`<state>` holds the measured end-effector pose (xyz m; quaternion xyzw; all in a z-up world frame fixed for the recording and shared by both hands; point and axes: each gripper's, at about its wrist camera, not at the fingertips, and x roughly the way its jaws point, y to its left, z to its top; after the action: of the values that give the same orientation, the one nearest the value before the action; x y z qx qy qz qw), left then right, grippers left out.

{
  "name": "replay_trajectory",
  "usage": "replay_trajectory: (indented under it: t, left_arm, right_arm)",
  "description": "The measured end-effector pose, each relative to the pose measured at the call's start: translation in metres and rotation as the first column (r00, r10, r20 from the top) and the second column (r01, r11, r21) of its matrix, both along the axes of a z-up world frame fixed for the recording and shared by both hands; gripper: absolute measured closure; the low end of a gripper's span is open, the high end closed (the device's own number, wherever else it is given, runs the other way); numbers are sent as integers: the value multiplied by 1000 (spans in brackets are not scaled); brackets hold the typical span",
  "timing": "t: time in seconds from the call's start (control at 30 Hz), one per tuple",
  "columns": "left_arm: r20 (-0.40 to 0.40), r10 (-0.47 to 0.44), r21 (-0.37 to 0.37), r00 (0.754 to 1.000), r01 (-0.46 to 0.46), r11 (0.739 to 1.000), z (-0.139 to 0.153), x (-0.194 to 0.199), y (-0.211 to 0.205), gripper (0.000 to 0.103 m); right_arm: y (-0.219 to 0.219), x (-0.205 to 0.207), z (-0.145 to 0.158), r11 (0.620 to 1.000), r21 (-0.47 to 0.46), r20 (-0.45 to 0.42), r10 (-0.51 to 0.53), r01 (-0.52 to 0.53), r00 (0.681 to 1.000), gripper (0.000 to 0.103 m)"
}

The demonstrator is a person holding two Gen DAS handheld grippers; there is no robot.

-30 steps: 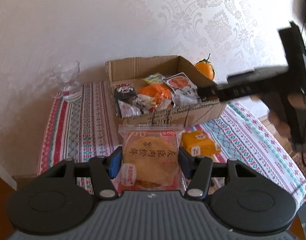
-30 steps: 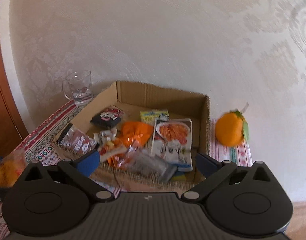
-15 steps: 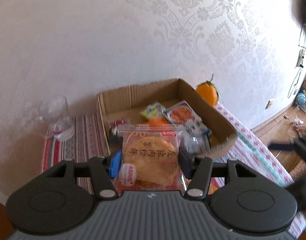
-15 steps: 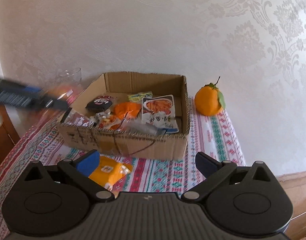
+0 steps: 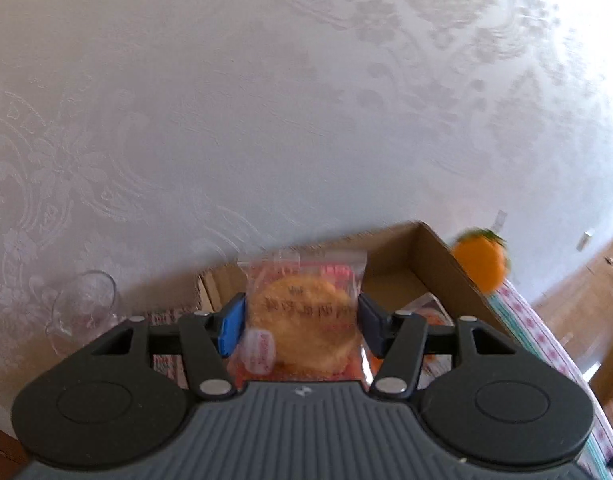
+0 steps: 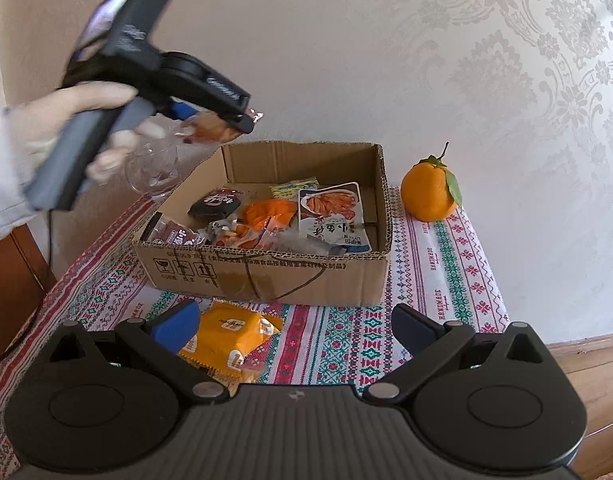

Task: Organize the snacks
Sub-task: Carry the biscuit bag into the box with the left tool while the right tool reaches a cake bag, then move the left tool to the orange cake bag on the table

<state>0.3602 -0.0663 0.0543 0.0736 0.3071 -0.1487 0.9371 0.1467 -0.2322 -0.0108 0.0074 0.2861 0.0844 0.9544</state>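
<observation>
My left gripper point(image 5: 300, 326) is shut on a clear packet with a round golden cake point(image 5: 302, 316). In the right wrist view the left gripper point(image 6: 230, 120) holds the packet point(image 6: 210, 128) in the air above the left rear corner of the cardboard box point(image 6: 266, 276). The box also shows in the left wrist view point(image 5: 434, 264) and holds several snack packets point(image 6: 330, 216). My right gripper point(image 6: 294, 328) is open and empty, low over the tablecloth in front of the box. A yellow snack packet point(image 6: 230, 336) lies by its left finger.
An orange with a leaf point(image 6: 428, 192) stands right of the box on the patterned tablecloth point(image 6: 446, 272); it also shows in the left wrist view point(image 5: 480, 262). A glass cup point(image 6: 154, 172) stands left of the box, near the wall. The table's right edge drops to a wooden floor point(image 6: 586, 356).
My left gripper has risen with the cake packet and moved over the box's left rear corner. My right gripper has drawn back from the box to the front of the table, still open.
</observation>
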Motion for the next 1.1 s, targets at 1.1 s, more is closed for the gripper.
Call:
replay_trajectory:
  t: [1.1]
  left_arm:
    - [38,121,20,992,-122,992,-23,-187,72,17]
  right_arm:
    - [4,-29,8,999,-4,-10,-40,40,999,0]
